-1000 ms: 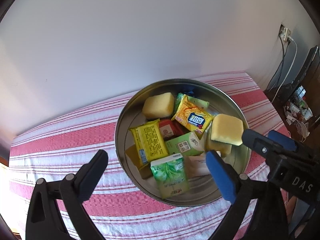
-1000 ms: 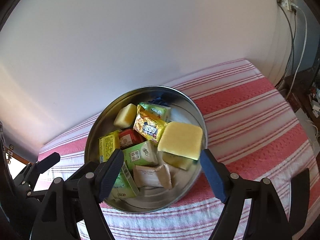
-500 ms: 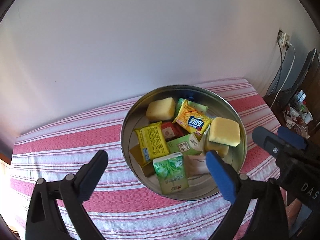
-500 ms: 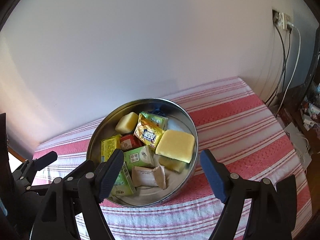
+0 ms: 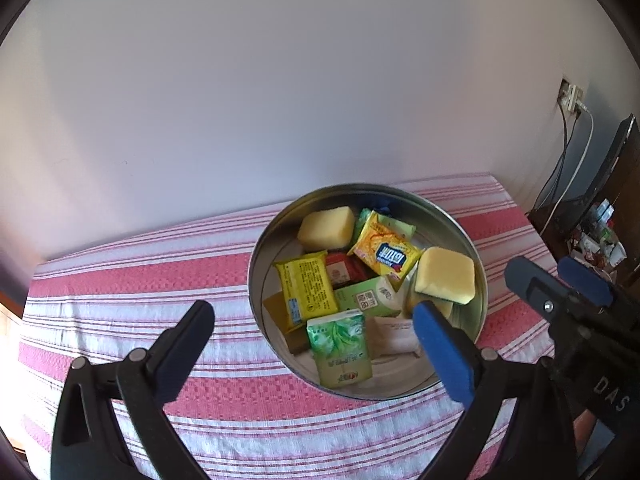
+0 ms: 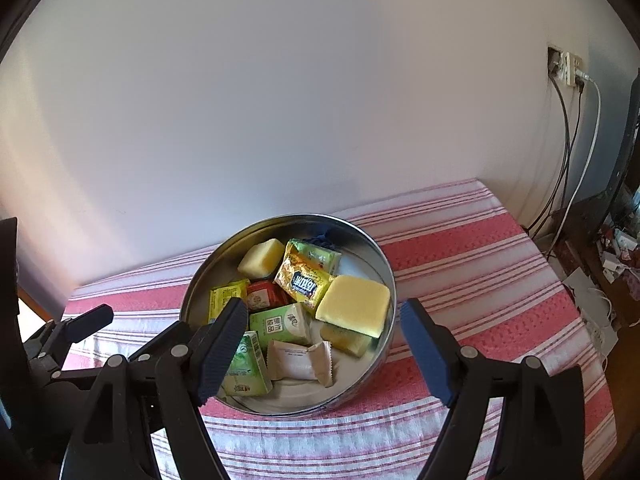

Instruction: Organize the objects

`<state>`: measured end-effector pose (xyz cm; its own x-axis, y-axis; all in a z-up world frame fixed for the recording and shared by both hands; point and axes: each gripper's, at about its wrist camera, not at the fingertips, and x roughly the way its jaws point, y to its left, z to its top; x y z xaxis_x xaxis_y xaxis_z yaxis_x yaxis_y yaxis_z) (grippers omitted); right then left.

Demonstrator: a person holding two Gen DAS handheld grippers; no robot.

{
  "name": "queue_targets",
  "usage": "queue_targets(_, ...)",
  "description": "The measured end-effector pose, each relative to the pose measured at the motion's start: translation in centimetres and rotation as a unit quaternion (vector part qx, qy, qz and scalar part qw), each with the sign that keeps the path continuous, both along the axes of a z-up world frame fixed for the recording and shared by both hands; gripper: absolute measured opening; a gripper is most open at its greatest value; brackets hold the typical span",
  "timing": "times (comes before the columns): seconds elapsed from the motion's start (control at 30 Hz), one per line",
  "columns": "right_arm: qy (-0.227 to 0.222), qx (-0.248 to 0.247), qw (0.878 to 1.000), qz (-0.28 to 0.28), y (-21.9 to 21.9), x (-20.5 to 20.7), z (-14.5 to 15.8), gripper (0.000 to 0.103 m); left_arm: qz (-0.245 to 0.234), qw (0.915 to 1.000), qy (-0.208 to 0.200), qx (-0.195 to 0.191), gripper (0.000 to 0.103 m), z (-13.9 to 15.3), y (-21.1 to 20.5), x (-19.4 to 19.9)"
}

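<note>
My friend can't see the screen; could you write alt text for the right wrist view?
A round metal tin on a red and white striped tablecloth holds yellow sponges and snack packets. The open, empty right claw frames it from below, with the left claw at the left edge.

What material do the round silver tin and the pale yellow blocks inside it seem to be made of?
Round silver tin: probably thin metal with a brushed, shiny finish; its wall reflects light. Pale yellow blocks: likely foam sponge, matte with soft rounded edges, though this is uncertain.
</note>
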<state>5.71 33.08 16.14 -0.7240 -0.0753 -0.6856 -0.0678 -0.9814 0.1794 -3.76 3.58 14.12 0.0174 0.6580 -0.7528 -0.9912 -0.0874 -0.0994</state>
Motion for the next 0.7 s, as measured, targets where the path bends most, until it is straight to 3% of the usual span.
queue_targets(0.7, 0.038, 0.004, 0.999, -0.017, 0.9, 1.3, 1.5, 0.081, 0.053, 0.9975, 0.039, 0.026, 0.102, 1.2, -1.0, -0.4)
